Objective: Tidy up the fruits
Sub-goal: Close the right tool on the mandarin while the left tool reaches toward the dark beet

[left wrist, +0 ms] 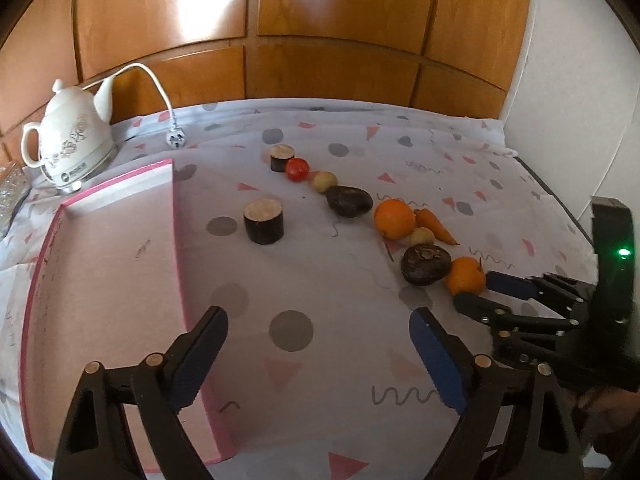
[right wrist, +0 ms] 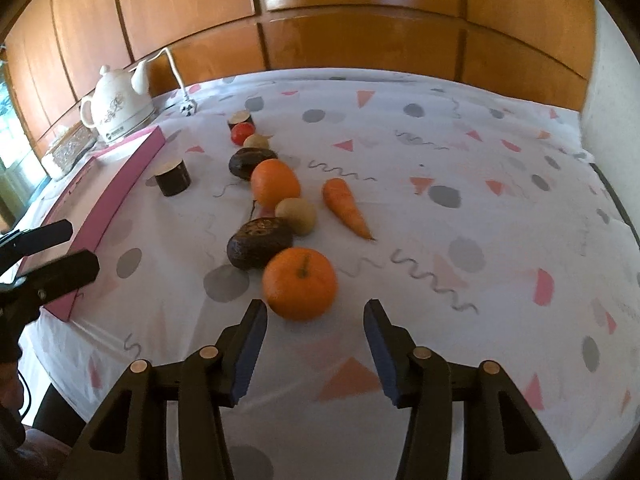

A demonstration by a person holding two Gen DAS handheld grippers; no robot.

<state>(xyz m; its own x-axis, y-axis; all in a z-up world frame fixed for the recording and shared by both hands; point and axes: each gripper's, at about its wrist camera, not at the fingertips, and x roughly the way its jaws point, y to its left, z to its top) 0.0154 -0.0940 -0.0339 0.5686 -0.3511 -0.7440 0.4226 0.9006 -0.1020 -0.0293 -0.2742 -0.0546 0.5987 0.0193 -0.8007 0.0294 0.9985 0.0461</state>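
So far nothing looks sorted: the pink tray (left wrist: 100, 264) on the left lies bare, and all the produce sits in a crooked row on the patterned cloth (right wrist: 460, 240), running from far to near. At the far end a small wooden block (left wrist: 281, 157) touches a tomato (left wrist: 297, 169), then come a pale round fruit (left wrist: 324, 182), a dark avocado (left wrist: 349, 201), a big orange (left wrist: 394, 218) with a carrot (left wrist: 435, 225) just to its right, another pale fruit (right wrist: 296, 216), a second avocado (right wrist: 259, 243) and, nearest, a stemmed orange (right wrist: 300, 284). A second block (left wrist: 264, 221) stands alone between the row and the tray. The right gripper (right wrist: 316, 328) hovers just short of that near orange, its jaws apart and not touching it, with the fruit partly ahead of the gap. The left gripper (left wrist: 318, 334) hangs wide open over bare cloth beside the tray's near right edge, holding nothing. I judge the task barely begun; the first pick seems to be lining up, and every fruit remains to be moved. A white kettle (left wrist: 72, 140) stands far left, out of the way.
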